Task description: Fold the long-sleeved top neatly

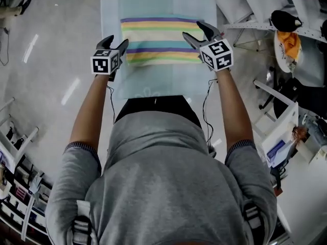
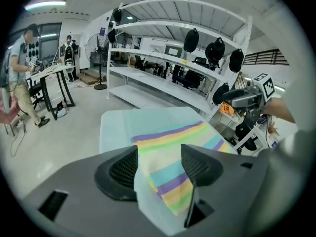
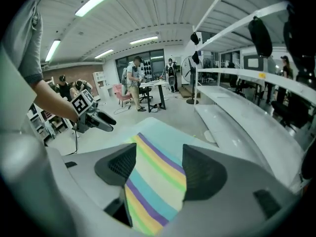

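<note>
The long-sleeved top [image 1: 161,41] lies folded into a flat rectangle of purple, yellow, green, teal and cream stripes on a table under a light blue cover [image 1: 110,14]. My left gripper [image 1: 116,42] hovers over the top's left edge, jaws open and empty. Over the right edge, my right gripper [image 1: 195,30] is likewise open with nothing in it. In the left gripper view the striped top [image 2: 170,152] shows between the open jaws [image 2: 159,164], well below them. The right gripper view frames the top [image 3: 153,181] between its open jaws [image 3: 159,167] the same way.
White shelving [image 2: 163,78] with dark bags [image 2: 191,39] hung from it runs along the table's far right side. A white cart with an orange cloth [image 1: 288,42] stands to the right. People work at a desk [image 2: 54,73] across the floor.
</note>
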